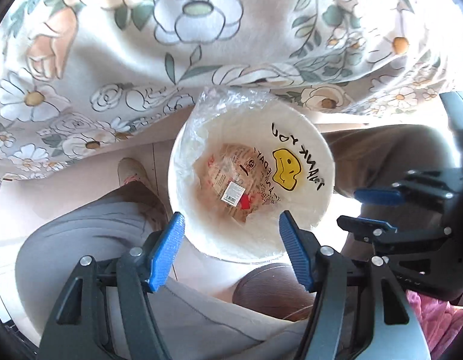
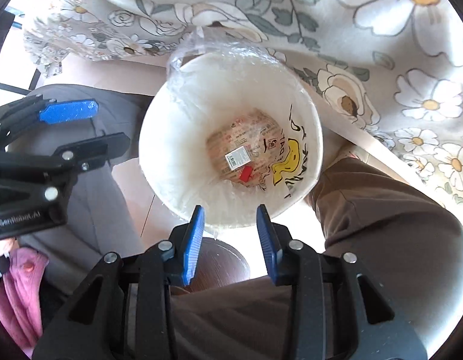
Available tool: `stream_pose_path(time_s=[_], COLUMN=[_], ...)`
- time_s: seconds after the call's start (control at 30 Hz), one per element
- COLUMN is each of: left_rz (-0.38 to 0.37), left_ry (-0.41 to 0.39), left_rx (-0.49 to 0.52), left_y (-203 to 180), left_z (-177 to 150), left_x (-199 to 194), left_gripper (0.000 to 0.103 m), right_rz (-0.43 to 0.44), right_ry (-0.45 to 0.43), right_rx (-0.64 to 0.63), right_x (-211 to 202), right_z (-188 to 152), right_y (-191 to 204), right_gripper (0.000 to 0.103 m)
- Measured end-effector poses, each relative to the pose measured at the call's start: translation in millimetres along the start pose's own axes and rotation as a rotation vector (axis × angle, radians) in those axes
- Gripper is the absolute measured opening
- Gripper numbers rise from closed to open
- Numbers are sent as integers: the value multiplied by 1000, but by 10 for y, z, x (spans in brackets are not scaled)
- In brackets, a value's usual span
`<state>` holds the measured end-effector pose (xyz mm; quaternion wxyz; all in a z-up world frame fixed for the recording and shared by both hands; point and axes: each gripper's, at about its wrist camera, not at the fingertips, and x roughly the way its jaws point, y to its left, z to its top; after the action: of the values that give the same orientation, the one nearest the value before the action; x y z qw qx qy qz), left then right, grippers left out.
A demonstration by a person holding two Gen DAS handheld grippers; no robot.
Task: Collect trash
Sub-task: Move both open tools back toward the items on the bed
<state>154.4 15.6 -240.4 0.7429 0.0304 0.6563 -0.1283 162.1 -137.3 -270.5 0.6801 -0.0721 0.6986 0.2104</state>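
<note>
Wrapper (image 1: 231, 177) sat deep in bin (image 1: 327, 180), prob light + crinkly, slippery film; pinch edge. Left gripper (image 1: 231, 228) wide, empty; right gripper (image 2: 231, 225) narrower, empty.

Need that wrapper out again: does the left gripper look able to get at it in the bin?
Probably yes: left gripper is open above the bin, nothing covering the wrapper at its bottom.

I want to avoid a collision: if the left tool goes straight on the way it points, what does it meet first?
Probably the near rim of the white trash bin; the left tool is empty, and depth is unclear.
</note>
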Motion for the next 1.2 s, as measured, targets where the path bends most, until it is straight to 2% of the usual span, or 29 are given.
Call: stream_pose_path(time_s=[0.2,0.27,0.4,0.5,0.6,0.67,0.77,0.87,1.0,1.2], left_rz=[-11,-26,-39,-11,18,10,15,-2,-24,-19], left_ry=[-114,-171,-298,-378,-439,-461,-483,-501,-500,-515], left_rx=[48,44,44,71,90,90,81,54,10,-42], left_y=[-83,-100,-172,-292,-385,-429,-453,-470,-440,-417], left_z=[53,145,418,718,1037,1263,1622,1988,2483,3229], left_x=[-717,-995,-1498,-1769,-1975,-2050,-2096,-2085,-1937,-1691], left_gripper=[68,72,75,76,76,76,77,77,77,77], right_rz=[-2,-9,-38,-73,-110,-143,-188,-234,-252,-293], right_ry=[-136,-205,-362,-481,-554,-593,-649,-684,-684,-632], right_rx=[-33,-40,-53,-67,-92,-103,-128,-158,-189,-265], right_x=[-922,-1278,-1993,-2474,-2849,-3053,-3291,-3440,-3521,-3446], right_z=[-75,-61,87,215,439,627,934,1290,1814,2690], right_y=[-27,-53,-158,-244,-389,-481,-643,-805,-1088,-1548], right_gripper=[37,37,37,37,37,38,46,47,47,49])
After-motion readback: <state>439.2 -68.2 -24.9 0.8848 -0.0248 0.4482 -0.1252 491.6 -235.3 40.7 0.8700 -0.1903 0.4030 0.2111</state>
